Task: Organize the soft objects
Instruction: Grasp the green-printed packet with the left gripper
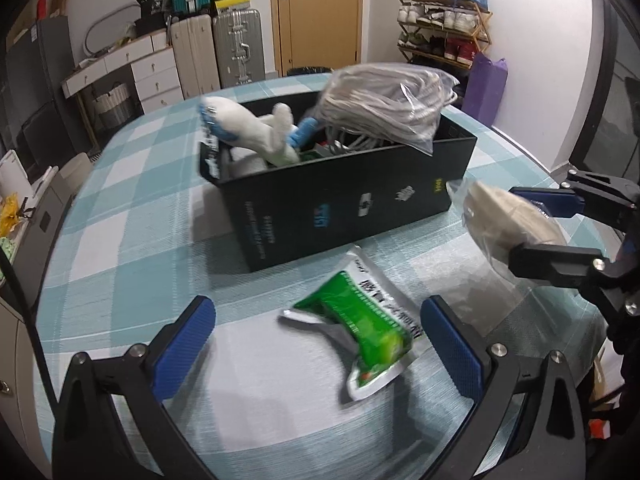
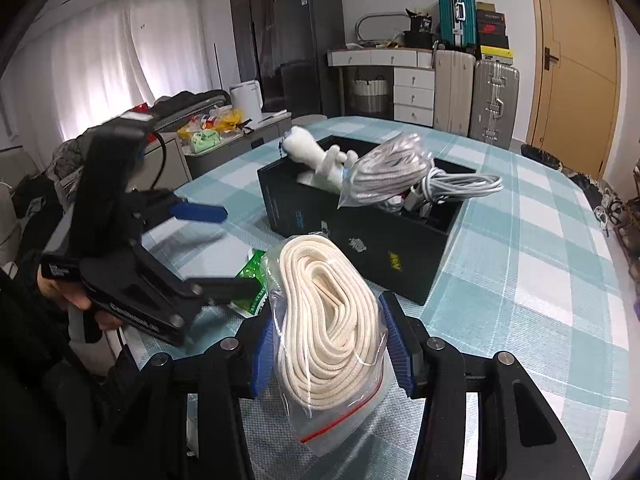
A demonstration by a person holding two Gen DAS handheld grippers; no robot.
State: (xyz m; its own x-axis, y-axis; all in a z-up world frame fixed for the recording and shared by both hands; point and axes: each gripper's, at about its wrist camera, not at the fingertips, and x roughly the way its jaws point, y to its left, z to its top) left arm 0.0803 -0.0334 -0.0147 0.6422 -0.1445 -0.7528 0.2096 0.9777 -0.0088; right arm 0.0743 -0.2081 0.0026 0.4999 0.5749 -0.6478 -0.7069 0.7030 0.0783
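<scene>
A black box [image 1: 344, 204] stands on the checked table and holds a white plush toy [image 1: 256, 128] and a bag of grey cord [image 1: 388, 104]. A green packet [image 1: 368, 324] lies on the cloth between the fingers of my open left gripper [image 1: 316, 344], which hovers above it. My right gripper [image 2: 328, 344] is shut on a clear bag of cream rope [image 2: 324, 320], held above the table right of the box. The box [image 2: 384, 248], the toy [image 2: 312, 152], the cord bag [image 2: 392, 172] and the left gripper [image 2: 216, 248] also show in the right wrist view.
The round table has a teal and white checked cloth [image 1: 132, 184]. Suitcases [image 1: 236, 48], a drawer unit [image 1: 152, 68], a door [image 1: 320, 12] and a shoe rack [image 1: 444, 24] stand behind it. A purple bag [image 1: 486, 88] is by the wall.
</scene>
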